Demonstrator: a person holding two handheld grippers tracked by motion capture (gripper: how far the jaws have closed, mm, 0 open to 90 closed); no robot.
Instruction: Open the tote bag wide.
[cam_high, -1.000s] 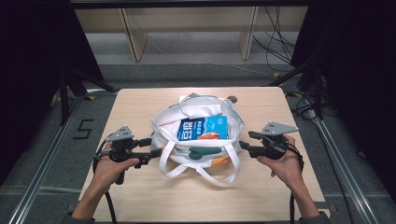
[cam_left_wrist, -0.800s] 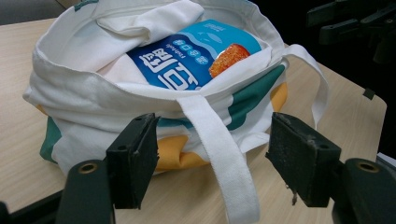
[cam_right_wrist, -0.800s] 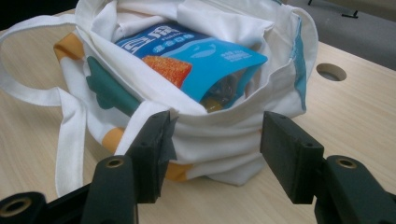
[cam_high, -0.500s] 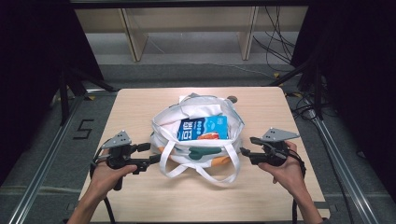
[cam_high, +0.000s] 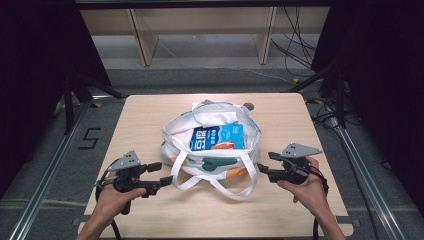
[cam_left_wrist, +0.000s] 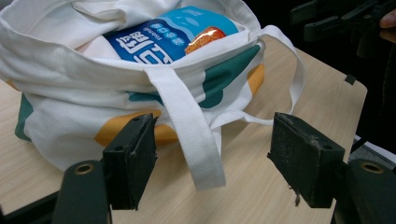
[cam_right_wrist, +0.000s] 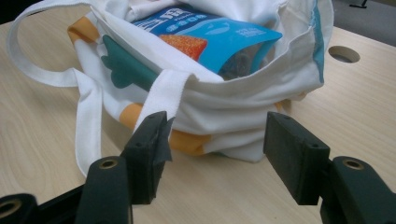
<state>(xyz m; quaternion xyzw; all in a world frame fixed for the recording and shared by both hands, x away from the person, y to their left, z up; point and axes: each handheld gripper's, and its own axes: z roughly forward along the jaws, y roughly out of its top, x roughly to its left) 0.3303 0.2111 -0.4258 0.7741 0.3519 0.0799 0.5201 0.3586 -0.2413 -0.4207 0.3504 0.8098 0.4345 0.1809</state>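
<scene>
Now you have a white tote bag (cam_high: 212, 145) sitting mid-tabletop, a little toward the near edge, with a blue snack packet (cam_high: 218, 137) lying in its open mouth. Your left gripper (cam_high: 159, 174) and right gripper (cam_high: 264, 162) flank it, each just off a side of the bag; both have just been opening their jaws, which now stand wide with nothing between the pads. This looks like the letting-go step after spreading or settling the bag. Next you would likely take the near handle loop (cam_left_wrist: 194, 135), which calls for closing on a thin, limp strap. What lies under the packet is hidden, and its print is too small to read.
</scene>
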